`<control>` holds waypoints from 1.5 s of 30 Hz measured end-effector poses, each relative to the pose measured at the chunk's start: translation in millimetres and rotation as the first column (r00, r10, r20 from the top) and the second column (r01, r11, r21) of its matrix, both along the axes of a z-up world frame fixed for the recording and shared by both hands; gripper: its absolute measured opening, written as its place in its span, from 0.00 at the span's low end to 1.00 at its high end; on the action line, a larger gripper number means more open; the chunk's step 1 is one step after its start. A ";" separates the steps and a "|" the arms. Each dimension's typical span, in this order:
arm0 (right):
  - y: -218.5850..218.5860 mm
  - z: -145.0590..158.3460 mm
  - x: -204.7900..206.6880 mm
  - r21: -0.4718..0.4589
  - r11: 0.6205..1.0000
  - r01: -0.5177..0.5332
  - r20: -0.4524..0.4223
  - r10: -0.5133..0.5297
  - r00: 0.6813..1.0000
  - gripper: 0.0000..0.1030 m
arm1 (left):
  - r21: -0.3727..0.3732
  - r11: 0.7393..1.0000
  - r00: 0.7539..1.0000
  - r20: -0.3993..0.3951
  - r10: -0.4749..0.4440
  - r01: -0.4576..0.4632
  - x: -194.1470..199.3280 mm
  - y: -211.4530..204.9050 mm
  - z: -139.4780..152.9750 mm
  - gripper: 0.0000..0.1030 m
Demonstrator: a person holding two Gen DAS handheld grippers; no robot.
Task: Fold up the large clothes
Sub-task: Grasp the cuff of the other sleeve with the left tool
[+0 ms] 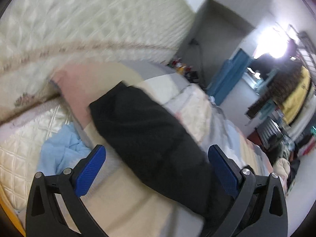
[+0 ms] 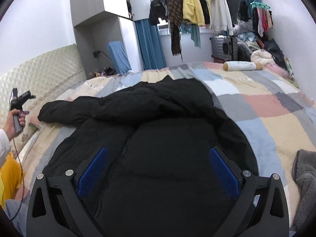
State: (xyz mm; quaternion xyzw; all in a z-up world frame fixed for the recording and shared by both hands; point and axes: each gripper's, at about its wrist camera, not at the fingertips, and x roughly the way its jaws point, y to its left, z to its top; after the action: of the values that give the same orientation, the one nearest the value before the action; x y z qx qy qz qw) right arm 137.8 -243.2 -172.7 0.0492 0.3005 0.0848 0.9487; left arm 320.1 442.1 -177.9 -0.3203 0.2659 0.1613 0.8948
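The black jacket [image 2: 158, 138] lies spread on the patchwork bedspread [image 2: 266, 106], filling the centre and lower part of the right wrist view. Its front faces up, with the zipper line running down left of centre. One sleeve [image 2: 65, 110] extends toward the left of the frame; in the left wrist view it crosses the centre diagonally. No clean fold is visible, so the task is judged to be at an early stage: the sleeves and the body remain to be folded.

The right gripper [image 2: 158, 169] is spread wide above the jacket body and holds nothing. The left gripper [image 1: 157, 169] is likewise wide open, straddling the sleeve without clamping it; contact cannot be confirmed because the view is blurred.
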 end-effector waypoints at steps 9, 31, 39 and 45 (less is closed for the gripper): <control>31.3 -18.2 26.3 -0.028 1.000 -0.006 -0.067 0.004 0.998 1.00 | -0.099 0.993 0.998 0.002 0.067 -0.066 33.7 58.6 -71.0 0.99; 52.7 -27.7 46.3 -0.093 0.995 -0.023 -0.124 0.011 0.992 1.00 | -0.204 0.973 0.991 0.057 0.119 -0.105 64.7 48.8 -70.8 0.20; 42.6 -9.2 28.0 -0.067 0.996 -0.051 -0.069 0.046 0.997 1.00 | -0.079 0.987 0.990 -0.011 0.141 -0.141 45.8 22.9 3.6 0.03; 24.5 8.1 17.8 -0.033 0.998 -0.046 -0.028 0.045 0.999 1.00 | 0.022 0.995 0.995 0.012 0.101 -0.101 36.0 -15.6 79.1 0.03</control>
State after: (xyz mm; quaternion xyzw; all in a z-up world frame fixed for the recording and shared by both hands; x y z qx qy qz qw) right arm 155.6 -218.7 -164.6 0.0273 0.3157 0.1006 0.9431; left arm 356.1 426.6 -98.9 -0.3242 0.2427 0.2077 0.8904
